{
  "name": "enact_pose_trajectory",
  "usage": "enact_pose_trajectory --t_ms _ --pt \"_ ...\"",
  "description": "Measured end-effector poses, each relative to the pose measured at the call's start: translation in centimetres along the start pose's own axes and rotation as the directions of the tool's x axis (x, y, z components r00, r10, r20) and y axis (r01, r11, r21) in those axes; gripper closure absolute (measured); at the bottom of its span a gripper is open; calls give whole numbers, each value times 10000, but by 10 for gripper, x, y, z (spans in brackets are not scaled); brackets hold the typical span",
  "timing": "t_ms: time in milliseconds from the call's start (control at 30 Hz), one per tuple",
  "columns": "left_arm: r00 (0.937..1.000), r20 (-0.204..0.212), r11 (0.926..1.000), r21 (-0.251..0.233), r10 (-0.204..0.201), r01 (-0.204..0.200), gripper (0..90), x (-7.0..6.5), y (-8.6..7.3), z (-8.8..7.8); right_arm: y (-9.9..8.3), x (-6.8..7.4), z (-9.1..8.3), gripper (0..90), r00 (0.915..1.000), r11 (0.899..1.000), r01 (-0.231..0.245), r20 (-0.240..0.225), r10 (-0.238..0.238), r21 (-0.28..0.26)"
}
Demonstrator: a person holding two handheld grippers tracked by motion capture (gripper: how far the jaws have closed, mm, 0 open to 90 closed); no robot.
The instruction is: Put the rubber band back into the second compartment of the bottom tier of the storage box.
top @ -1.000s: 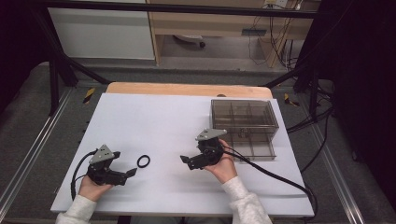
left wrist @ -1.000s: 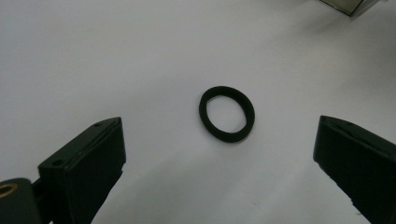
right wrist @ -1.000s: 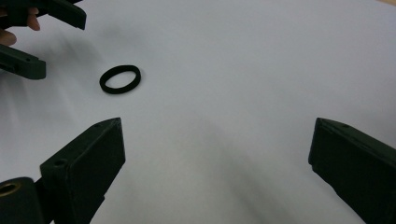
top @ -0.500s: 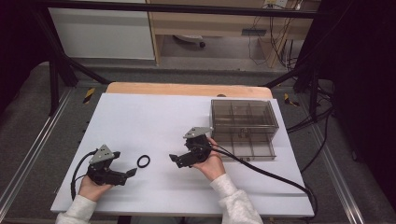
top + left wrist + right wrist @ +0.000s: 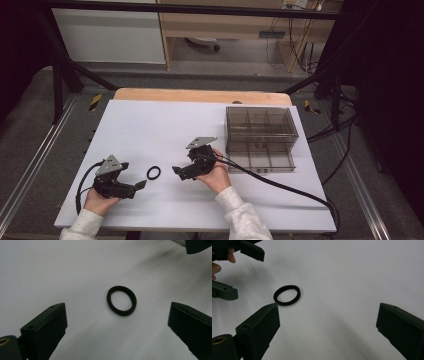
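Right claw now nearer the black ring.

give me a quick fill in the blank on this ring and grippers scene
1. The black ring lies flat on the ____ table.
2. The ring sits between the left gripper and the ____ gripper.
3. Both grippers have their jaws ____.
4. The clear organiser box stands on the person's ____ side of the table.

Missing words: white; right; open; right
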State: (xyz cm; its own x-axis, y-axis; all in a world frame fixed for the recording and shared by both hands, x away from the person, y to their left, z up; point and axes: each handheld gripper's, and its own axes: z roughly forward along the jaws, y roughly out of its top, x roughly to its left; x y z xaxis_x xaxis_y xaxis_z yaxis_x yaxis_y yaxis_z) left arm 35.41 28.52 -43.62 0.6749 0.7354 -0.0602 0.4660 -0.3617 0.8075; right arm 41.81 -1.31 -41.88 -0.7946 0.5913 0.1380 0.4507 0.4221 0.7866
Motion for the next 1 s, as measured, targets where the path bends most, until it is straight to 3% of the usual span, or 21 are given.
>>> enact_pose_trajectory --t_ms 567,1000 --pt "10000 -4 10000 -1 18 -18 23 0 0 0 11 14 28 91 9996 9990 259 -107 -255 378" --pt "10000 3 10000 22 42 -42 23 0 0 1 18 24 48 168 9991 9981 329 -281 -315 518"
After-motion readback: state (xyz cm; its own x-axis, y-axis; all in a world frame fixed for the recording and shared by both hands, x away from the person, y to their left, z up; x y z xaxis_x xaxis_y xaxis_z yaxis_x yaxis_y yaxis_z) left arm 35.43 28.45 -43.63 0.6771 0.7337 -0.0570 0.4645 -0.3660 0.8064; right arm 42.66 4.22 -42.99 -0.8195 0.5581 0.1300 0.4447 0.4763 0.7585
